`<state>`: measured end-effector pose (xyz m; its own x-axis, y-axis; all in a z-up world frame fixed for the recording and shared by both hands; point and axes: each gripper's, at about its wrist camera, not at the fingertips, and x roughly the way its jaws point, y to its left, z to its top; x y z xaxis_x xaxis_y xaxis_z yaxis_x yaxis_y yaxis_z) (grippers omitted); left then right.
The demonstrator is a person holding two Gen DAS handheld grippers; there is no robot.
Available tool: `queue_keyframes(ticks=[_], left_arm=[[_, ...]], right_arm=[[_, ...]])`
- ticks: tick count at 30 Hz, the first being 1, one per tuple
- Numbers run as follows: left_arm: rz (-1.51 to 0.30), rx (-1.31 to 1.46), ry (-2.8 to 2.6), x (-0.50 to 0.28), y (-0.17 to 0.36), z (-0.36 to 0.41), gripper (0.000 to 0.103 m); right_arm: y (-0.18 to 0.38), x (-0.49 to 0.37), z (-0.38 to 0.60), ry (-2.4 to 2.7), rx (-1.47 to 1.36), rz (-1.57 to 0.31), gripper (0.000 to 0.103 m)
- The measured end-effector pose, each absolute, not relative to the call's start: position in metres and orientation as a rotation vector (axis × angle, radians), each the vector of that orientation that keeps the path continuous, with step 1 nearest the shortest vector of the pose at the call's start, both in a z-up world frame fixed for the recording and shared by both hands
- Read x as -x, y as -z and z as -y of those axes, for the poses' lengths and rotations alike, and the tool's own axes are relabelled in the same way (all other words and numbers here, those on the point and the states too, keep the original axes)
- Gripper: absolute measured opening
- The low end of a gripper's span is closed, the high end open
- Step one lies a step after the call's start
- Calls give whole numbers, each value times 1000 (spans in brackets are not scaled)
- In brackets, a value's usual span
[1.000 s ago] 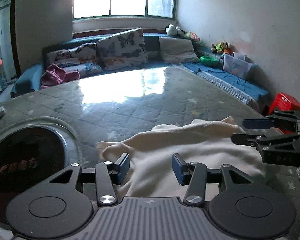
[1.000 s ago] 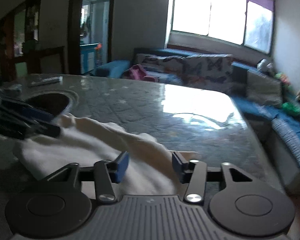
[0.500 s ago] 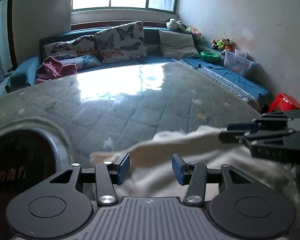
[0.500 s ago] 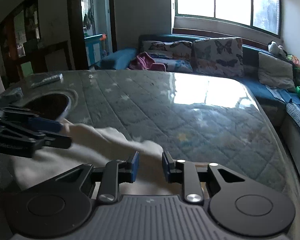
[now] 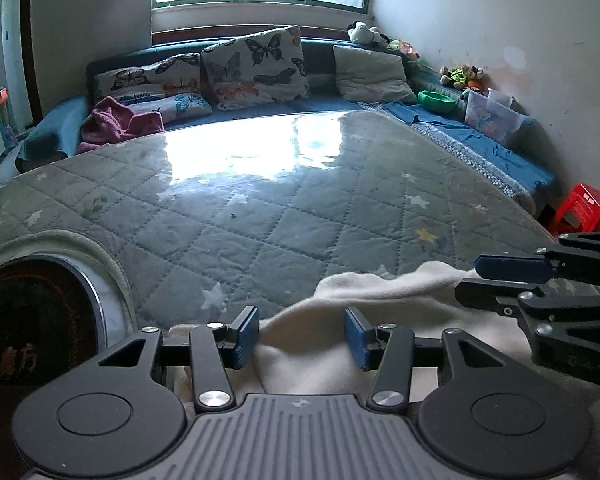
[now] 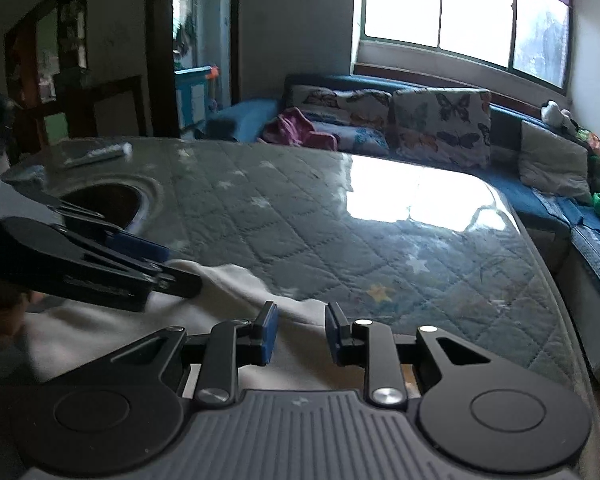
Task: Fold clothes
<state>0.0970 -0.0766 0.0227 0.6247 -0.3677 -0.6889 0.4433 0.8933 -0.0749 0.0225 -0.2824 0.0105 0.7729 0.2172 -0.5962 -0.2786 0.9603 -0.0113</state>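
Quilted grey-green star-patterned bench cover (image 5: 300, 216) under a glossy sheet, filling most of both views; round dark opening (image 5: 32, 312) at its near left corner.

Cream-white soft knit garment (image 5: 380, 304) lies bunched at the near bench edge, spread under both tools. Judged light, limp, no stiffness; will sag and drag unless taken at an edge or corner. Best hold: the raised far hem, pinching a single layer.

Left gripper (image 5: 302, 334): fingers wide apart, cloth between them, nothing clamped.

Right gripper (image 6: 300, 334): fingers part-closed, a clear gap left, cloth edge lying in the gap. Not gripping, as far as shown.

Glossy surface likely lets fabric slide.
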Motion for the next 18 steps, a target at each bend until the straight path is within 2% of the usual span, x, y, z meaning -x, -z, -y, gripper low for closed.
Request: queue_keyframes(ticks=[4, 6, 10, 16, 18], left_arm=[[-771, -97, 457, -85, -27, 72, 56], [-762, -99, 454, -73, -29, 68, 59], [-736, -113, 447, -46, -30, 59, 64], [-705, -138, 421, -10, -23, 46, 64], [-703, -147, 416, -7, -19, 45, 65]], right_arm=[[-12, -3, 271, -309, 106, -623, 36], [-10, 12, 264, -321, 120, -612, 36], [-1, 37, 255, -332, 153, -576, 43], [18, 49, 247, -309, 222, -564, 44], [18, 48, 245, -295, 232, -564, 51]])
